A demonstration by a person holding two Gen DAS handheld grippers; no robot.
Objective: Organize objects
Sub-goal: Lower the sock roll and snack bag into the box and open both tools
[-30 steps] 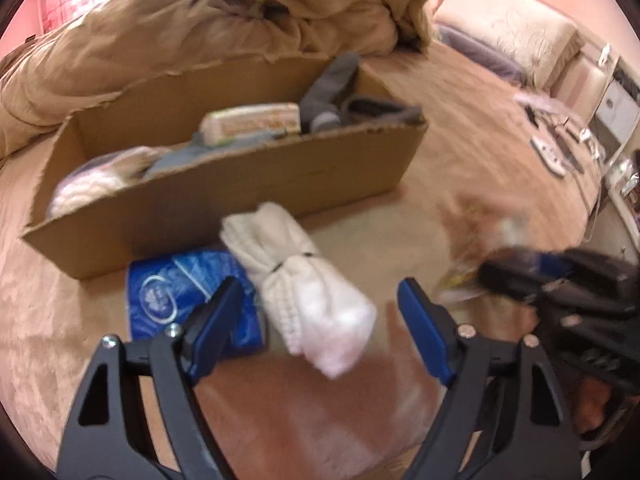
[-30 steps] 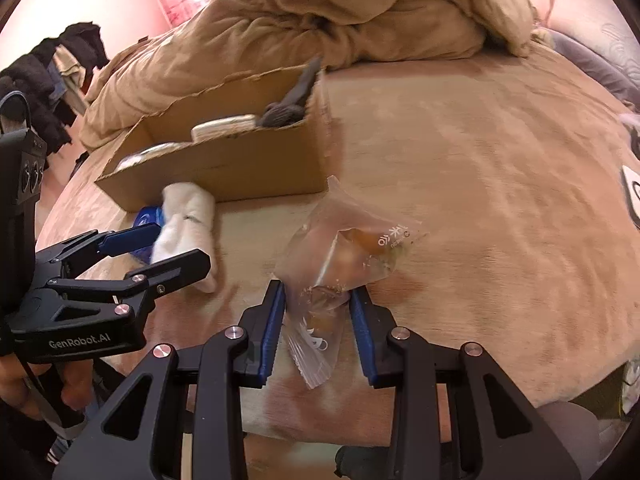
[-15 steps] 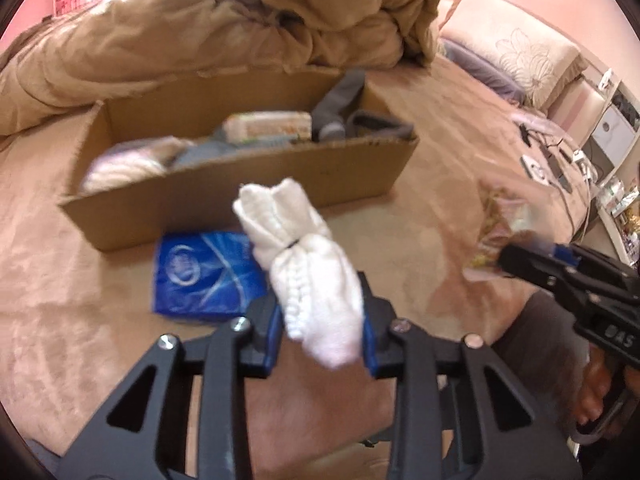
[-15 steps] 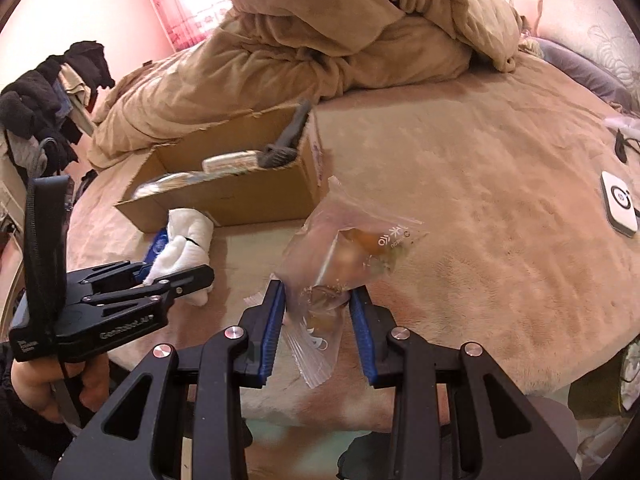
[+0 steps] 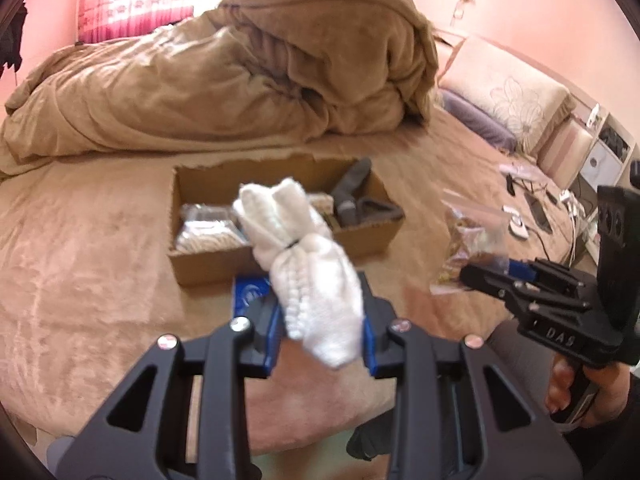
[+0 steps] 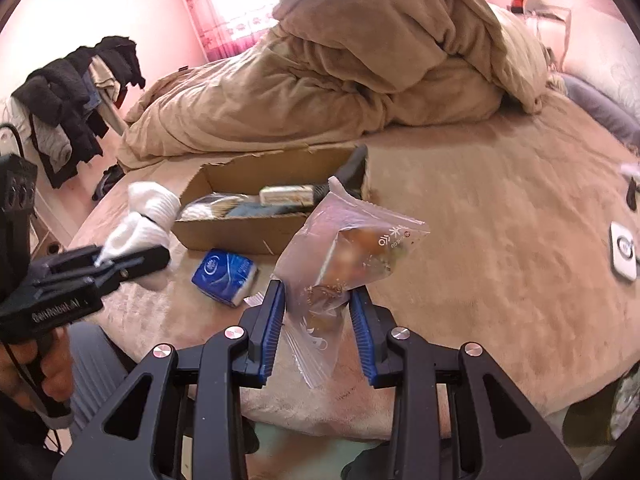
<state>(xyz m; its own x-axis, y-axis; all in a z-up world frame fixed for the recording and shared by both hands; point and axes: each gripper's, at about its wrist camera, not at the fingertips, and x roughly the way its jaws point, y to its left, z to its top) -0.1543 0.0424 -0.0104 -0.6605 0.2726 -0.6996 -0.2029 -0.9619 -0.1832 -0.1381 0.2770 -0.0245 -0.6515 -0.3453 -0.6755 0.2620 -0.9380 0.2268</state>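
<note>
My left gripper (image 5: 322, 316) is shut on a white rolled sock bundle (image 5: 304, 264) and holds it in the air above the bed, in front of the open cardboard box (image 5: 384, 236); the bundle also shows in the right wrist view (image 6: 140, 216). My right gripper (image 6: 318, 312) is shut on a clear plastic snack bag (image 6: 348, 248), lifted off the bed; it shows at the right of the left wrist view (image 5: 468, 240). The box (image 6: 240, 232) holds grey socks, a wrapped bar and packets. A blue tissue pack (image 6: 226, 276) lies on the bed before the box.
A heaped tan duvet (image 5: 248, 72) lies behind the box. Pillows (image 5: 512, 92) and small devices and cables (image 5: 532, 208) are at the right. A white square device (image 6: 624, 248) lies on the bed. Clothes hang on a rack (image 6: 72, 92) at the left.
My left gripper closed on the white sock bundle and lifted it off the bed. My right gripper raised the snack bag higher. Both views pulled back from the box.
</note>
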